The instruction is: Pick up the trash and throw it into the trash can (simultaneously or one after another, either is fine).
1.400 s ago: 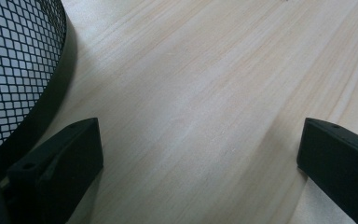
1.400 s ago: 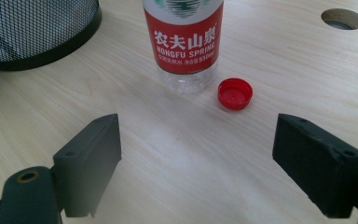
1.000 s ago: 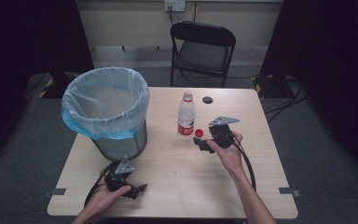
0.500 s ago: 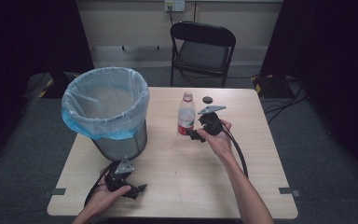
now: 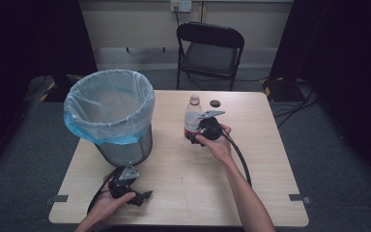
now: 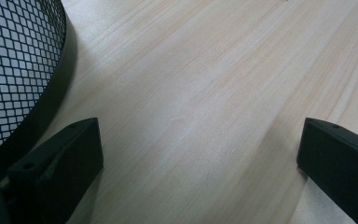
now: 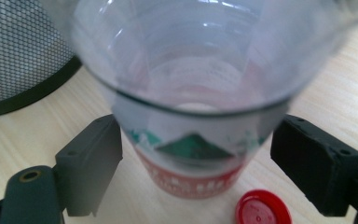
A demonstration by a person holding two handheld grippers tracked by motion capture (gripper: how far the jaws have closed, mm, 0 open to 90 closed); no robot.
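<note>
A clear plastic bottle [image 5: 192,116] with a red and green label stands upright and uncapped near the middle of the table. My right gripper [image 5: 195,137] is open, one jaw on each side of the bottle's lower body [image 7: 191,140]; a small gap shows at the right jaw. The red cap [image 7: 263,207] lies on the table by the bottle's base. My left gripper [image 5: 145,197] rests open near the table's front left, nothing between its jaws [image 6: 200,158].
A mesh bin [image 5: 110,116] lined with a blue bag stands at the table's left, close to both grippers [image 6: 14,70] [image 7: 18,51]. A small black cap [image 5: 215,103] lies behind the bottle. A black folding chair [image 5: 210,46] stands beyond the wooden table [image 5: 270,183].
My right gripper has moved left to the bottle and now has its jaws on either side of it. The left gripper has stayed where it was.
</note>
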